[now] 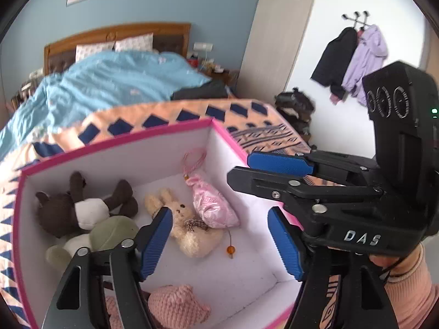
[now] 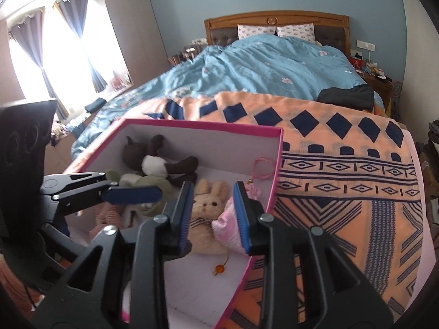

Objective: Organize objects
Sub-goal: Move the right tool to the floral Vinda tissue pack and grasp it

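A white box with a pink rim (image 1: 115, 139) (image 2: 208, 126) stands on the bed. In it lie a brown plush in a white shirt (image 1: 74, 205) (image 2: 153, 159), a green and white plush (image 1: 109, 233), a beige bunny (image 1: 189, 230) (image 2: 205, 208), a pink satin pouch (image 1: 214, 205) (image 2: 227, 224) with an amber bead, and a pink knitted toy (image 1: 175, 307). My left gripper (image 1: 222, 244) hangs open over the box, nothing between its pads. My right gripper (image 2: 213, 218) is open above the bunny and the pouch, which rest on the box floor; its fingers (image 1: 279, 163) reach over the box's right wall.
The box rests on an orange and navy patterned blanket (image 2: 343, 164) beside a blue duvet (image 2: 274, 65). A dark folded cloth (image 2: 345, 93) lies at the blanket's far edge. A sleeve and hand (image 1: 406, 279) hold the right gripper. Coats (image 1: 354, 60) hang on the wall.
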Available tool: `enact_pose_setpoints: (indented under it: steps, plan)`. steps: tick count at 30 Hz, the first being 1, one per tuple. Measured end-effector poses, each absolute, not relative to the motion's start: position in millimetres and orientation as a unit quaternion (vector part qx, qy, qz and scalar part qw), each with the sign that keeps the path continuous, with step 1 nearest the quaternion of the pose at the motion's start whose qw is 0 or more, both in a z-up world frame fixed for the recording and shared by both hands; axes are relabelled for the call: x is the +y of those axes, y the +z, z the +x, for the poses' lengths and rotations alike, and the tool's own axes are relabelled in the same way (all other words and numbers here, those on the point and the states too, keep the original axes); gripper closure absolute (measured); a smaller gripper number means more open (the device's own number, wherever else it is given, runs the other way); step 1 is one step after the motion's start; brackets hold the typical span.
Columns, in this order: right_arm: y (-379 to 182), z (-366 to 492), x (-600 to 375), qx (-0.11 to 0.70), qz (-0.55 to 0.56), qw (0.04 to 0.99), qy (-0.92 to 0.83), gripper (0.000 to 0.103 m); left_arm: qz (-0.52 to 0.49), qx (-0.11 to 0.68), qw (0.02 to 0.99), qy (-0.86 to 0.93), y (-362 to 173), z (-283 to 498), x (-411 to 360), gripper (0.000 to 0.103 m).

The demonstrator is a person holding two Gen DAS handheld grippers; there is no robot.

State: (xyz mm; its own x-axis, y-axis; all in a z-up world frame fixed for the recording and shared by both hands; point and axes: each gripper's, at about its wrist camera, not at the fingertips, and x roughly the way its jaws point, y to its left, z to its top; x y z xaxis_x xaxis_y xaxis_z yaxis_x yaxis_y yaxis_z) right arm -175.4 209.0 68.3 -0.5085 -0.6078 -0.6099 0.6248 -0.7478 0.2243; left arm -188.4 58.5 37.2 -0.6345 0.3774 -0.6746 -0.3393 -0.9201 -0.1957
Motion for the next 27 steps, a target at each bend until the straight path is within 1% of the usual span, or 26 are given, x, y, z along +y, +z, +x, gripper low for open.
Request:
enact_pose_setpoints:
  steps: [2, 4, 8, 9, 10, 11, 14, 17, 22, 27]
  plan:
    - [74, -165, 216, -0.002, 0.336, 0.367, -0.868, 0.063, -0.359, -0.023, 0.198, 0.912, 45, -176, 56, 0.022]
    - [79, -154, 223, -0.012, 0.327, 0.376, -0.867, 0.062, -0.341, -0.019, 0.201, 0.918, 53, -161, 55, 0.018]
    - [87, -130, 236, -0.03, 0.311, 0.398, -0.863, 0.057, -0.306, -0.005, 0.203, 0.93, 63, -130, 52, 0.017]
    - [88, -122, 240, -0.036, 0.308, 0.404, -0.861, 0.056, -0.299, -0.006, 0.203, 0.932, 64, -122, 51, 0.01]
    - [89, -117, 244, -0.039, 0.306, 0.408, -0.86, 0.056, -0.29, -0.01, 0.206, 0.935, 63, -112, 49, 0.008]
    - [90, -109, 248, -0.043, 0.303, 0.415, -0.857, 0.054, -0.287, -0.012, 0.207, 0.935, 62, -105, 48, 0.0]
    - [90, -85, 257, -0.052, 0.298, 0.434, -0.848, 0.051, -0.276, -0.016, 0.213, 0.937, 55, -81, 45, 0.0]
    - [83, -60, 263, -0.05, 0.302, 0.448, -0.84, 0.047, -0.289, -0.016, 0.211, 0.934, 40, -63, 41, 0.0]
    - [57, -28, 265, -0.044, 0.331, 0.463, -0.821, 0.046, -0.322, 0.004, 0.21, 0.923, 15, -38, 39, 0.0]
    - [25, -7, 262, -0.033, 0.369, 0.456, -0.809, 0.046, -0.35, -0.005, 0.211, 0.913, -11, -11, 35, 0.0]
